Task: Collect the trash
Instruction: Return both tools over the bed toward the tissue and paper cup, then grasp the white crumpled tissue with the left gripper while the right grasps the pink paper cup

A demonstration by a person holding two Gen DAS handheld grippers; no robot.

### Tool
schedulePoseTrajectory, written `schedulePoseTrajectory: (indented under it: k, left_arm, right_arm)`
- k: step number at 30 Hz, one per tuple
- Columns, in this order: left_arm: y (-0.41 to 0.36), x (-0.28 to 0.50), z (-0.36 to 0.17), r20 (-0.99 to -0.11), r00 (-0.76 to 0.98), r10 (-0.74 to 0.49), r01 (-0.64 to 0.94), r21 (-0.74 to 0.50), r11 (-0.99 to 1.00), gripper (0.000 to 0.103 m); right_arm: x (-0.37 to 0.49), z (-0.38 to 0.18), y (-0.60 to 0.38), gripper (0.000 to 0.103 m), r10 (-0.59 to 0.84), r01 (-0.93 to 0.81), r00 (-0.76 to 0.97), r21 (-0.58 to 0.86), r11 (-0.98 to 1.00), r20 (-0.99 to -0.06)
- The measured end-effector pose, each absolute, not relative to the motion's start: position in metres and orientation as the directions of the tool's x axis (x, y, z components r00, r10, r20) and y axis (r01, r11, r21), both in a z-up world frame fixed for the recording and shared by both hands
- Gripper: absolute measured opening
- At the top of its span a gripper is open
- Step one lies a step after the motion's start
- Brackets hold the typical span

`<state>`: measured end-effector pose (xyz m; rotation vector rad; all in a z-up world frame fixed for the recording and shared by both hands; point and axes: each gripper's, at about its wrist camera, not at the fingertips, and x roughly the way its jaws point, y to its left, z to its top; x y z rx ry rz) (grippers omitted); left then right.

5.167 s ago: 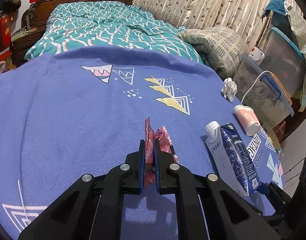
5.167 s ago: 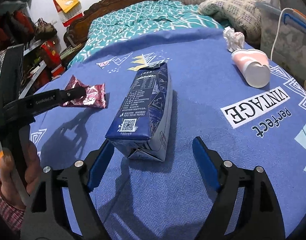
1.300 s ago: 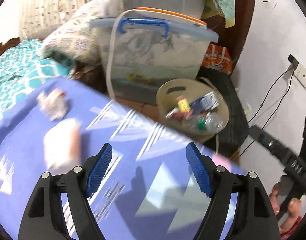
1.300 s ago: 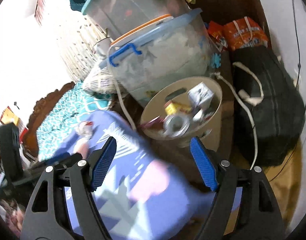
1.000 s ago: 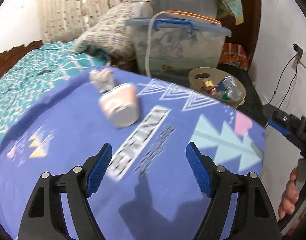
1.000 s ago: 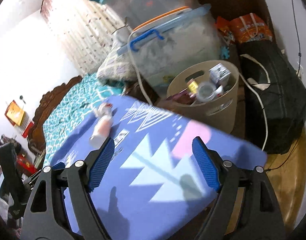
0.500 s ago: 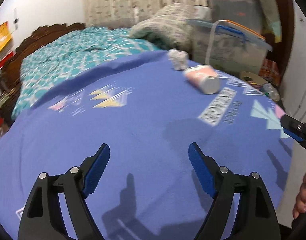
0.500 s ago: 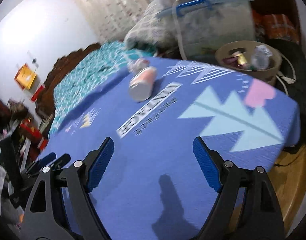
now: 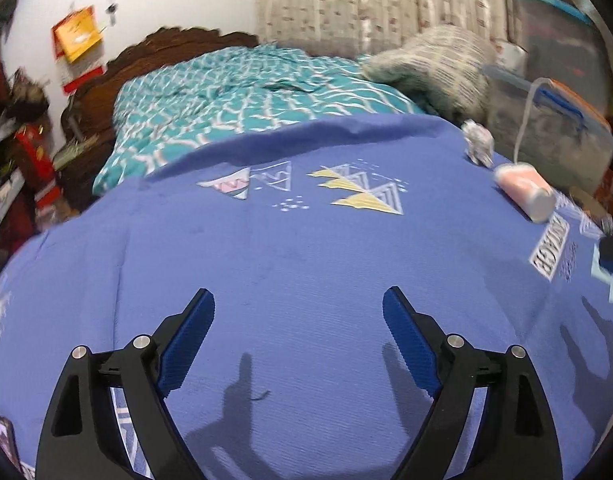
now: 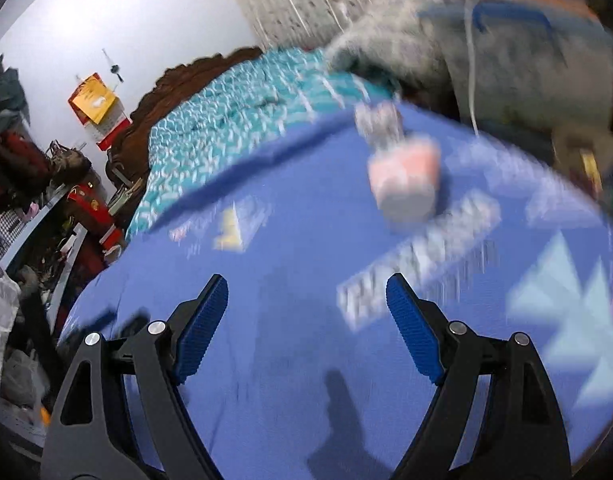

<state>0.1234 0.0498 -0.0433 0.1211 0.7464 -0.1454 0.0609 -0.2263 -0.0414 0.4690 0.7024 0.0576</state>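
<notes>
Hovering over the near part of the blue printed cloth (image 9: 290, 264) that covers the desk, the left tongs (image 9: 298, 320) are opening wider and carry nothing between the blue pads. The right tongs (image 10: 306, 304) also stand wide apart and empty, probably made ready for the next piece. The remaining trash lies at the far right edge: a pink and white plastic cup (image 9: 524, 190) on its side, and just behind it a crumpled white paper ball (image 9: 479, 145). Farther right a beige round bin (image 10: 582, 152) stands beside the desk, blurred, probably where the trash goes.
</notes>
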Motion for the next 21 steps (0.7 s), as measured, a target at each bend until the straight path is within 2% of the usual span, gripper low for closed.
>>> schedulePoseTrajectory:
  k: [4,8,10,13,16,17,18,21]
  left_arm:
    - [0.065,0.131,-0.045,-0.706,0.696,-0.134,0.155,-0.035,0.987,0.082]
    - [0.071,0.133,-0.045,-0.704,0.693,-0.156,0.144,-0.077,0.987,0.082]
    - [0.071,0.134,-0.045,-0.701,0.695,-0.161,0.144,-0.084,0.986,0.082]
    - [0.072,0.132,-0.043,-0.689,0.706,-0.167,0.147,-0.088,0.985,0.082]
    - [0.073,0.130,-0.041,-0.676,0.716,-0.175,0.151,-0.096,0.984,0.082]
    - [0.073,0.130,-0.040,-0.673,0.717,-0.179,0.152,-0.099,0.983,0.082]
    - [0.074,0.131,-0.040,-0.671,0.718,-0.185,0.153,-0.106,0.982,0.082]
    - [0.076,0.132,-0.040,-0.671,0.716,-0.193,0.153,-0.119,0.981,0.082]
  right_arm:
    - [0.138,-0.002,-0.256,0.082,0.140,0.101,0.786,0.349,0.932,-0.602]
    - [0.248,0.005,-0.293,0.084,0.056,0.192,0.672,0.246,0.950,-0.738]
    - [0.299,-0.010,-0.312,0.085,0.115,0.224,0.586,0.297,0.928,-0.802]
    - [0.352,-0.045,-0.337,0.085,0.232,0.352,0.487,0.432,0.830,-0.842]
    - [0.385,-0.070,-0.344,0.084,0.236,0.420,0.423,0.420,0.804,-0.875]
    - [0.392,-0.074,-0.341,0.080,0.214,0.422,0.411,0.393,0.817,-0.886]
    - [0.397,-0.078,-0.336,0.060,0.204,0.410,0.396,0.371,0.833,-0.895]
    - [0.400,-0.083,-0.309,0.053,0.229,0.314,0.370,0.353,0.881,-0.900]
